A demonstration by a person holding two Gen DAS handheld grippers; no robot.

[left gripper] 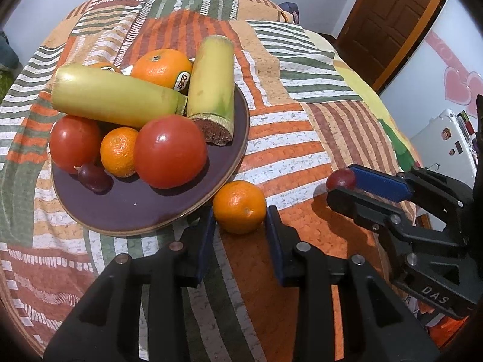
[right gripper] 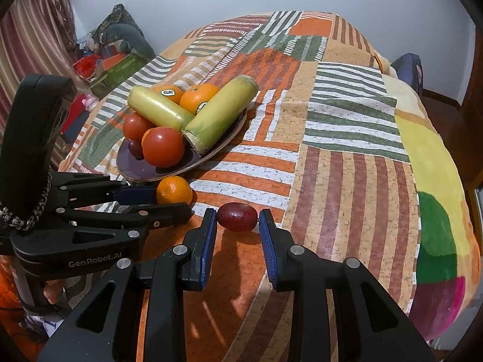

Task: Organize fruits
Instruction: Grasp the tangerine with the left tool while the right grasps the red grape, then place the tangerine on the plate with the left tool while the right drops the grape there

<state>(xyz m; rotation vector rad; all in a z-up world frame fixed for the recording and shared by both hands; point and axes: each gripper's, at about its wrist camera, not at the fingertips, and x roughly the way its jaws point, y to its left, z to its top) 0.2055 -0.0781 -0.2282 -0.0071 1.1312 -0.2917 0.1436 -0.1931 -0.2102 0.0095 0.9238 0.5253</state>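
Left gripper point(left gripper: 240, 221): jaws narrowly apart, flanking a loose orange point(left gripper: 239, 207); contact unclear.
Right gripper point(right gripper: 238, 220): fingers pinching a red grape point(right gripper: 237, 217).
Plate point(left gripper: 135, 211): beyond left fingertips, piled with fruit.

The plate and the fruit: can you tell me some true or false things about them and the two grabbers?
1. The plate holds two red tomatoes. True.
2. The left gripper has its fingers on either side of an orange that sits on the plate. False: that orange lies on the blanket, just beside the plate's rim.
3. The right gripper has a dark red grape between its fingers. True.
4. All the grapes are off the plate. False: another grape lies on the plate, in front of the tomatoes.
5. Two long yellow-green pieces lie on top of the fruit pile. True.
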